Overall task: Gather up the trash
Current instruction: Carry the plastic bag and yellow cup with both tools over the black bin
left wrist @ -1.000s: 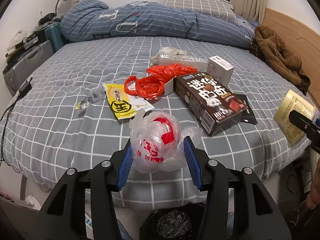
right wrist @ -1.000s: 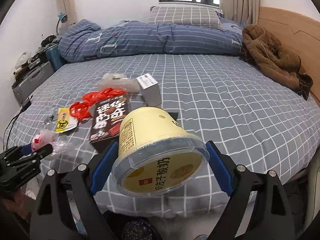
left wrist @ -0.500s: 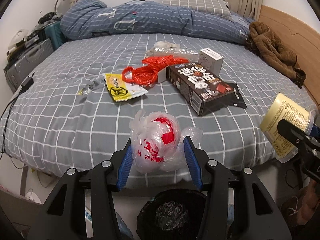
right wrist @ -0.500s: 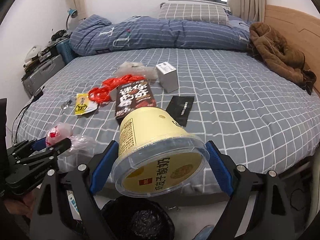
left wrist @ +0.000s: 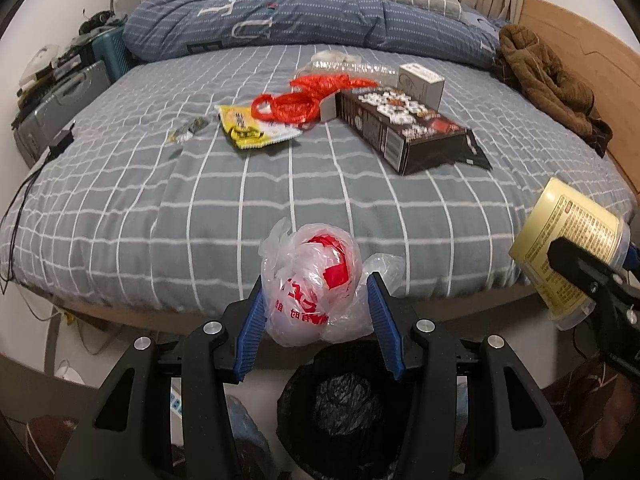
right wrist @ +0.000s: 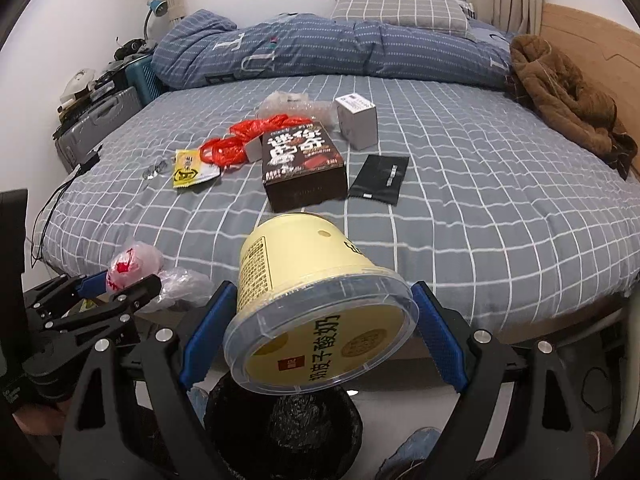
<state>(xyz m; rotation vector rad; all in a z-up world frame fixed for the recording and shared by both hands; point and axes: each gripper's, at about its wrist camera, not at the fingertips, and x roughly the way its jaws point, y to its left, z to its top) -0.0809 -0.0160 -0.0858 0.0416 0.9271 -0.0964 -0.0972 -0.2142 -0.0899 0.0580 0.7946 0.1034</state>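
My left gripper (left wrist: pixel 316 312) is shut on a crumpled clear plastic bag with red print (left wrist: pixel 312 280), held past the bed's foot edge above a black-lined trash bin (left wrist: pixel 344 404). My right gripper (right wrist: pixel 320 320) is shut on a pale yellow yogurt tub (right wrist: pixel 308 300) with a clear lid, over the same bin (right wrist: pixel 280 432). The tub also shows at the right of the left wrist view (left wrist: pixel 568 240), the bag at the left of the right wrist view (right wrist: pixel 132 264). On the bed lie a dark snack box (left wrist: pixel 400 124), a red plastic bag (left wrist: pixel 304 96), a yellow wrapper (left wrist: pixel 248 132), a white box (left wrist: pixel 420 80) and a black pouch (right wrist: pixel 380 178).
The grey checked bed (left wrist: pixel 200 200) carries a blue duvet (left wrist: pixel 300 20) at the far end and a brown coat (left wrist: pixel 548 80) at the right. Suitcases and clutter (left wrist: pixel 60 92) stand at the left with a cable (left wrist: pixel 20 208) hanging over the bed's edge. A wooden headboard (left wrist: pixel 580 40) lines the right.
Both grippers have drawn back from the bed with their loads. The bin has come into full view beneath them, and the bed's foot edge now shows ahead.
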